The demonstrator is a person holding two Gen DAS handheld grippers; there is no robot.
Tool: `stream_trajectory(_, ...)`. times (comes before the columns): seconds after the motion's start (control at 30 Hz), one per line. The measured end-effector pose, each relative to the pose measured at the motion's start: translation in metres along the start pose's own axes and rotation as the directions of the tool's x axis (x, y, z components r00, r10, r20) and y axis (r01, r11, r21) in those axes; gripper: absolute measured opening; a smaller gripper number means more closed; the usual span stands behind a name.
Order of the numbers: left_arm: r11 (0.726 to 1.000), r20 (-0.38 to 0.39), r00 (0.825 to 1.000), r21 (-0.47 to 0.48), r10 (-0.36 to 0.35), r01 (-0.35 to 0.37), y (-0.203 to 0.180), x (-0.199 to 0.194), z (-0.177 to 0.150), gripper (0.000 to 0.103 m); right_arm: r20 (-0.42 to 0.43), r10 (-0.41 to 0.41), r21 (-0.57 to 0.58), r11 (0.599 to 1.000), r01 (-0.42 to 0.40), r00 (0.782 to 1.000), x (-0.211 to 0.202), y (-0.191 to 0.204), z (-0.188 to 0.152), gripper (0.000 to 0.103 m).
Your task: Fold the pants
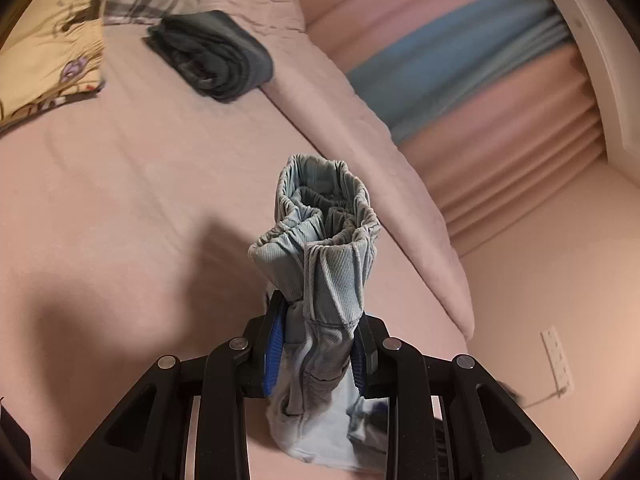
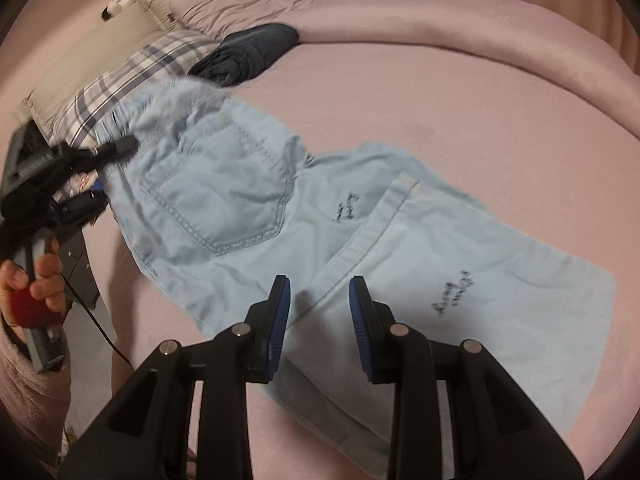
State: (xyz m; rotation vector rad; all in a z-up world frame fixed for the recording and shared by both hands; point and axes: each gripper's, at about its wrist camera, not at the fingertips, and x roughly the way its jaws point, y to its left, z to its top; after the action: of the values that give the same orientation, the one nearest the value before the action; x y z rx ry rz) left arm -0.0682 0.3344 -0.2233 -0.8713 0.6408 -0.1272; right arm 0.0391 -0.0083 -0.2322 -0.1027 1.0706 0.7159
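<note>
Left hand-held gripper (image 1: pixel 316 354) clamping bunched pants (image 1: pixel 320 248), pink bed (image 1: pixel 120 208)

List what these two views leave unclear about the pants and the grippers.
- Left wrist view: the pants bunch between the left gripper; their lower part is cut off by the fingers and the frame edge.
- Right wrist view: the waistband is motion-blurred.
- Right wrist view: the right gripper covers the hem; contact cannot be told.
- Right wrist view: stitched marks too small to read.
</note>
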Motion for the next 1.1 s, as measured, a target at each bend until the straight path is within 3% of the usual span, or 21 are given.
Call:
stream_trajectory(0.1,0.997,-0.005,1.000,0.076,0.004,-0.004,-0.019,0.002,-0.005,0.027,-0.096,-0.020,-0.003,1.000,0.020,0.995,0.033,0.000,-0.006,0.036)
stream_trajectory(0.23,0.978,-0.021,1.000,0.207,0.010,-0.005,-0.047,0.009,-0.016,0.027,-0.060,0.016,0.006,1.000,-0.016,0.998,0.018,0.002,0.012,0.039)
stream_trajectory(0.3,0.965,-0.026,0.999,0.260,0.023,-0.016,-0.056,0.012,-0.021,0.027,0.024,0.126,0.093,0.988,-0.127,0.992,-0.006,-0.007,0.027,0.039)
stream_trajectory(0.37,0.950,-0.029,0.999,0.310,0.035,-0.025,-0.066,0.017,-0.025,0.027,0.103,0.267,0.185,0.941,-0.282,0.958,-0.028,-0.017,0.041,0.050)
stream_trajectory(0.4,0.944,-0.030,0.999,0.328,0.041,-0.029,-0.070,0.018,-0.027,0.027,0.135,0.323,0.219,0.912,-0.346,0.937,-0.037,-0.020,0.048,0.063)
stream_trajectory(0.43,0.937,-0.029,0.998,0.348,0.050,-0.037,-0.073,0.020,-0.029,0.027,0.166,0.369,0.242,0.884,-0.401,0.914,-0.046,-0.020,0.057,0.071)
stream_trajectory(0.47,0.926,-0.025,0.998,0.375,0.061,-0.047,-0.077,0.022,-0.032,0.027,0.178,0.382,0.245,0.875,-0.417,0.907,-0.052,-0.017,0.065,0.072)
stream_trajectory(0.53,0.911,-0.024,0.997,0.409,0.075,-0.059,-0.081,0.025,-0.036,0.027,0.176,0.374,0.237,0.882,-0.408,0.911,-0.060,-0.005,0.085,0.072)
stream_trajectory(0.67,0.873,-0.014,0.994,0.480,0.111,-0.091,-0.091,0.027,-0.046,0.027,0.071,0.306,0.279,0.907,-0.314,0.949,-0.052,0.019,0.119,0.072)
stream_trajectory(0.73,0.846,-0.002,0.992,0.522,0.129,-0.109,-0.097,0.028,-0.053,0.027,0.040,0.284,0.283,0.917,-0.283,0.958,-0.051,0.027,0.130,0.072)
stream_trajectory(0.9,0.764,0.021,0.986,0.629,0.166,-0.142,-0.111,0.036,-0.071,0.027,0.005,0.238,0.354,0.908,-0.224,0.971,-0.042,0.020,0.131,0.073)
stream_trajectory(1.0,0.736,0.024,0.984,0.660,0.177,-0.148,-0.115,0.040,-0.077,0.027,-0.020,0.207,0.366,0.912,-0.186,0.978,-0.038,0.014,0.125,0.074)
stream_trajectory(1.07,0.714,0.028,0.981,0.682,0.192,-0.160,-0.116,0.043,-0.080,0.027,-0.035,0.184,0.336,0.928,-0.162,0.982,-0.037,0.011,0.123,0.068)
stream_trajectory(1.1,0.716,0.024,0.981,0.680,0.194,-0.158,-0.114,0.044,-0.080,0.027,-0.045,0.172,0.324,0.934,-0.149,0.984,-0.034,0.009,0.122,0.054)
